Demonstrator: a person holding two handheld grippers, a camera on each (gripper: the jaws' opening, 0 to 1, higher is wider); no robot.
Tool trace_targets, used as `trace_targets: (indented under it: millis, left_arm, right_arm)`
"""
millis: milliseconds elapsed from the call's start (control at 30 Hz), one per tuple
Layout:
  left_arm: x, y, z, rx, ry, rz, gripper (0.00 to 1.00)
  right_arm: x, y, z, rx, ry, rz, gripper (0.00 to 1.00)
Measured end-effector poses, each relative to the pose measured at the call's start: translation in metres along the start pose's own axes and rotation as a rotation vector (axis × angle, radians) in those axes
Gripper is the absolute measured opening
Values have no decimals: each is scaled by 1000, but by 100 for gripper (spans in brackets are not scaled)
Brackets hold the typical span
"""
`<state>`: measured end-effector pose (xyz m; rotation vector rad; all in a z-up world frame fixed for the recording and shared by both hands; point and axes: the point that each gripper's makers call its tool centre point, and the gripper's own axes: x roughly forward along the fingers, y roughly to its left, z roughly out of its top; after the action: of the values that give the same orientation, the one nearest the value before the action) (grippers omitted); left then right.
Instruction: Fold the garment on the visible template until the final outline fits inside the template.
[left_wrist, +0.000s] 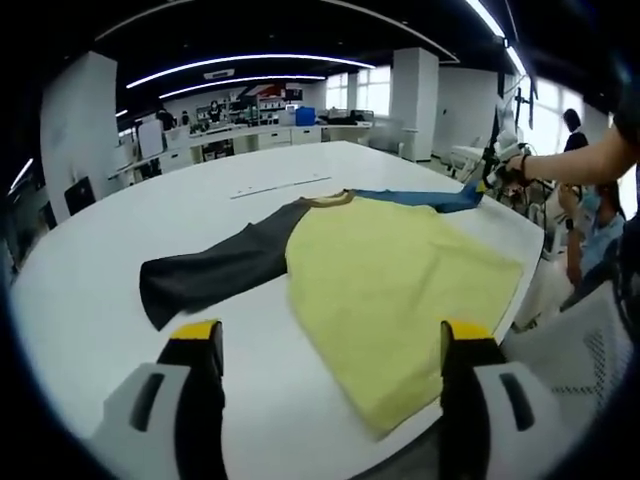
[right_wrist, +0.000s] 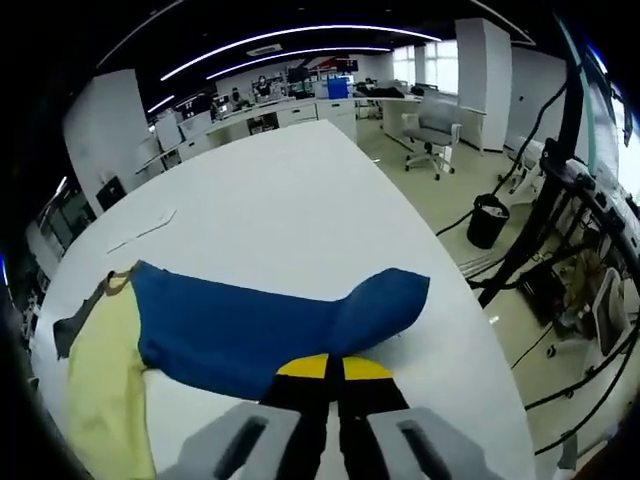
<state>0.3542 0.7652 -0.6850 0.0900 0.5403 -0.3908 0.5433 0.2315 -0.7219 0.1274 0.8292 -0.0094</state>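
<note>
Garment (left_wrist: 400, 280) flat on surface (left_wrist: 120, 270), sleeves spanning its long axis; right hand-held gripper (right_wrist: 333, 368) clamps blue sleeve (right_wrist: 260, 330); left hand-held gripper (left_wrist: 333, 340) wide open, empty.

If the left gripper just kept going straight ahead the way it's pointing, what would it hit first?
Probably the yellow body of the garment, which lies ahead between the open left gripper jaws; only bare white table comes before it. Depth is uncertain.
</note>
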Motion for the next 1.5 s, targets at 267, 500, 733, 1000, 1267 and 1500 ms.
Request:
trace_targets:
  millis: [267,500,733,1000,1267,1500]
  left_arm:
    - [-1,-3,0,3,0,-3,88]
    - [-3,-4,-1,1,-3,-2,89]
    - [-3,-4,-1,-2,-6,-4,91]
    - [-2,-5,0,-4,-8,-6,91]
    - [-3,-5,-2,-8,-9,-5,92]
    - [-2,3,-7,-10,-9,0,93]
  right_arm:
    - [-3,10,10,-8,-16,24,0]
    - [-7,26,22,-48,-36,50,0]
    - [-6,38,35,-71,-49,83,0]
    - [-5,50,51,-96,-66,111,0]
    - [-3,67,60,-128,-69,146,0]
    - [-1,86,68,-156,-71,182,0]
